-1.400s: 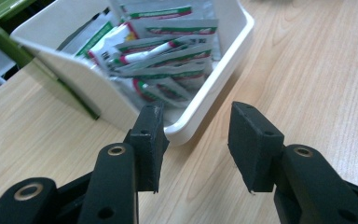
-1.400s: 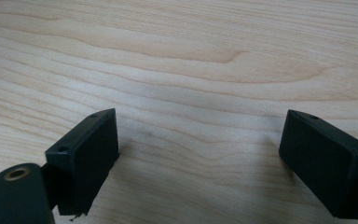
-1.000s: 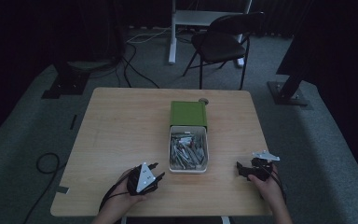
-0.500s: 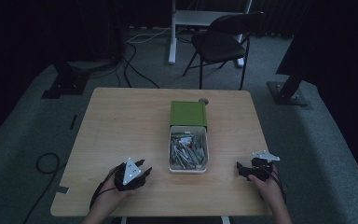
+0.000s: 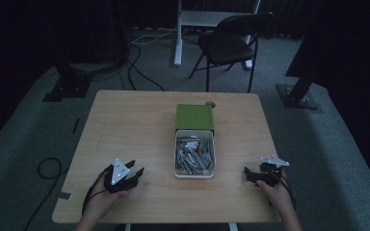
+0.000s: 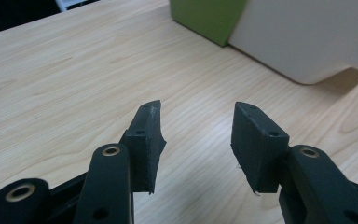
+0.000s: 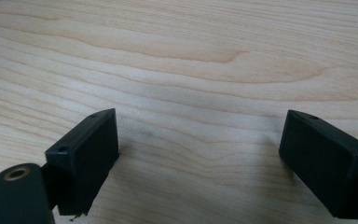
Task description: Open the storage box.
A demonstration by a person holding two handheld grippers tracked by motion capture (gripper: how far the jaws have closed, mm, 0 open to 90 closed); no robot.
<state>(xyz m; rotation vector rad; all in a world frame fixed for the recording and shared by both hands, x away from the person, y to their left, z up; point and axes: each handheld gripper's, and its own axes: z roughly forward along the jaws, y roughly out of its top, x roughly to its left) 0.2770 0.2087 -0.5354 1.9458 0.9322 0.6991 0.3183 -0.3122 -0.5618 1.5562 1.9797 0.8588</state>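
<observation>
White tray [image 5: 194,173] of metal pieces lies mid-surface toward the near edge, touching the green box [image 5: 195,117] behind it. Nothing lies between it and either set of tongs. Left tongs [image 5: 134,175], released and empty, have slid along the near edge away from the tray, jaws just widening. Right tongs [image 5: 248,174] rest released near the right corner, unmoved.

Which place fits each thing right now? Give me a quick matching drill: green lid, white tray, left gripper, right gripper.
Things:
1. green lid
2. white tray
3. left gripper
4. right gripper

Places:
A. near table edge, left of the tray, jaws open and empty
B. table centre, holding grey metal parts
C. just behind the tray, touching its far end
D. near table edge, right of the tray, jaws open and empty

Pairs: 1-C, 2-B, 3-A, 4-D
</observation>
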